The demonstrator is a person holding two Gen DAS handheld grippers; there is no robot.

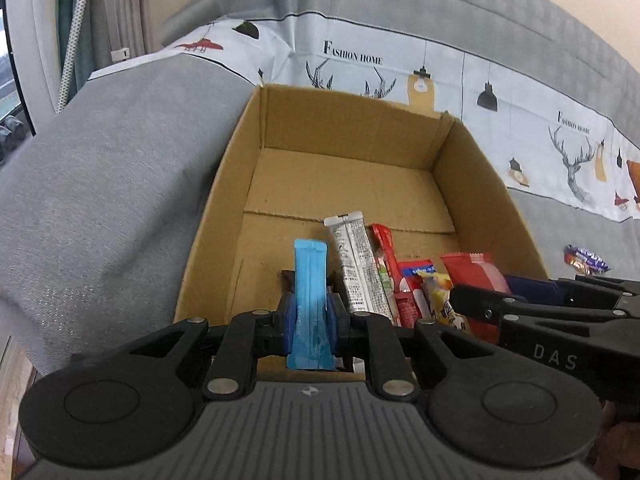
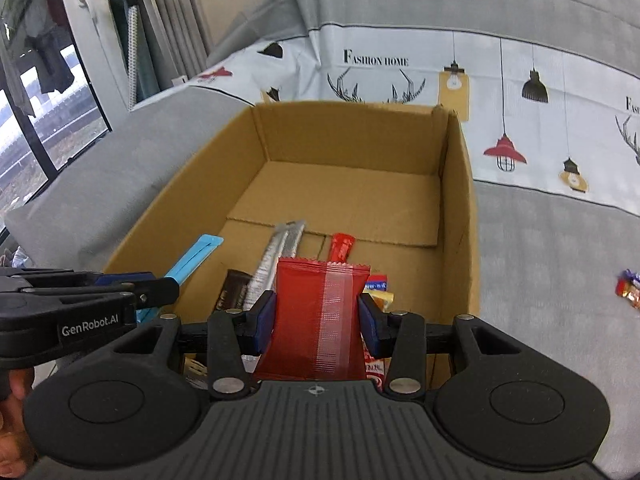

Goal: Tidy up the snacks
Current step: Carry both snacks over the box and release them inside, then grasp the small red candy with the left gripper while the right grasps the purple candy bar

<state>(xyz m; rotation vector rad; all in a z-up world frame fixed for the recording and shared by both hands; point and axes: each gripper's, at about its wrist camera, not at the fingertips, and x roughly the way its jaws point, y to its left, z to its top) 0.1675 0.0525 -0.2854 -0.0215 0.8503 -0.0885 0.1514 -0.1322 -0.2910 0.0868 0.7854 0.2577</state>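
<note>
An open cardboard box point(image 1: 224, 200) point(image 2: 460, 200) sits on a grey sofa. My left gripper point(image 1: 310, 308) is shut on a blue stick packet point(image 1: 310, 292), held over the box's near edge; it also shows in the right wrist view point(image 2: 192, 258). My right gripper point(image 2: 316, 316) is shut on a red snack packet point(image 2: 320, 320), also over the near edge; it shows in the left wrist view point(image 1: 474, 270). Inside the box lie a silver stick packet point(image 1: 356, 260) point(image 2: 276, 256), a red stick point(image 1: 386, 256) point(image 2: 340, 246), a yellow candy point(image 1: 438, 292) and a brown packet point(image 2: 234, 290).
A loose wrapped candy point(image 1: 586, 260) point(image 2: 630, 288) lies on the sofa seat right of the box. A printed white cloth point(image 2: 520, 100) covers the sofa back. A grey cushion point(image 1: 100, 200) is left of the box. A window point(image 2: 32, 100) is at far left.
</note>
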